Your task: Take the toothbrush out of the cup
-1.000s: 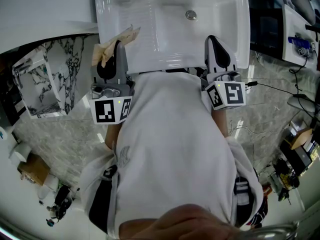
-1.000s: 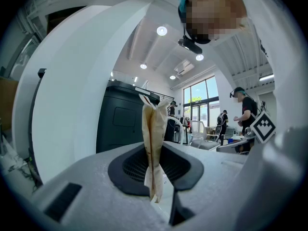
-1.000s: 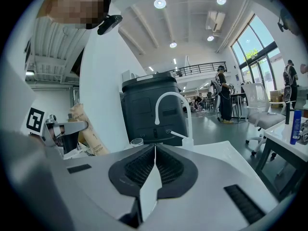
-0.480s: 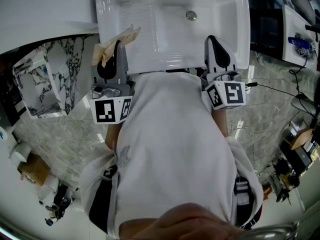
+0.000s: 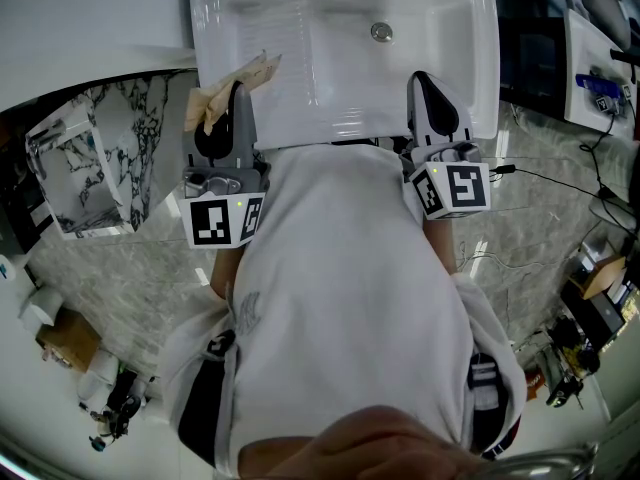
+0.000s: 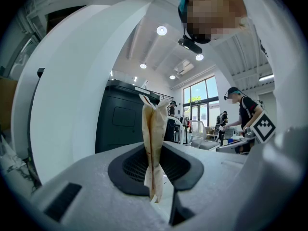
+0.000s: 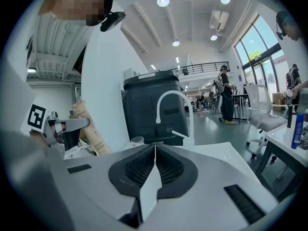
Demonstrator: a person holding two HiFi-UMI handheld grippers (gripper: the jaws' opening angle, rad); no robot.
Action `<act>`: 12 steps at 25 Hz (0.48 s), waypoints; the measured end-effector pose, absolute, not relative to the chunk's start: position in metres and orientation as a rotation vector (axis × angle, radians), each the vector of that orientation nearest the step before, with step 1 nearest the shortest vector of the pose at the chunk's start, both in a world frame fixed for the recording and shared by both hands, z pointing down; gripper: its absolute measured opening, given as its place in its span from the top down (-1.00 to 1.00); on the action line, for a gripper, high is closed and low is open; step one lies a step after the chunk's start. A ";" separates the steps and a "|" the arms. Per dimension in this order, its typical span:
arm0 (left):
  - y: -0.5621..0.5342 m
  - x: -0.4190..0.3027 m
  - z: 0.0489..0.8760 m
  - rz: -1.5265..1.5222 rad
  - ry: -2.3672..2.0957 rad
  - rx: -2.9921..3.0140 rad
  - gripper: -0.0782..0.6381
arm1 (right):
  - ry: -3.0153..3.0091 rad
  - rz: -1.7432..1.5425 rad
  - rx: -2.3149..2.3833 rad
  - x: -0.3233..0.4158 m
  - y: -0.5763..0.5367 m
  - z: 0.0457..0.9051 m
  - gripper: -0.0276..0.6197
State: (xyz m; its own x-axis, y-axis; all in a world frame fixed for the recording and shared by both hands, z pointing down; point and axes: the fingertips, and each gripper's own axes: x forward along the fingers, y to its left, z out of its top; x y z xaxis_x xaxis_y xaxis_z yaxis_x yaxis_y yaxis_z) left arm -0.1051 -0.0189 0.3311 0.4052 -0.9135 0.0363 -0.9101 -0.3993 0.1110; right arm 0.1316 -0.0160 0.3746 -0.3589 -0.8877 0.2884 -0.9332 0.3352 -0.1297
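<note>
A beige paper-wrapped toothbrush sticks out over the sink's left front corner, and my left gripper is shut on it. In the left gripper view the wrapper stands upright, pinched between the pads of my left gripper. My right gripper hangs over the sink's right front edge. Its jaws meet with nothing between them, as my right gripper shows in its own view. That view also shows the wrapped toothbrush at the left and a small clear cup near the tap.
A white sink with a drain lies ahead, with a curved white tap at its back. A marble-patterned cabinet stands to the left. A desk with cables is at the right. People stand far off.
</note>
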 end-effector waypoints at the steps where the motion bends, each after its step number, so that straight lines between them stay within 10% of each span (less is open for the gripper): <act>1: -0.019 -0.105 0.331 -0.046 -1.653 2.537 0.61 | -2.428 0.405 1.667 0.132 -0.016 0.375 0.86; 12: -0.020 -0.104 0.329 -0.050 -1.656 2.538 0.60 | -2.430 0.398 1.650 0.130 -0.018 0.375 0.86</act>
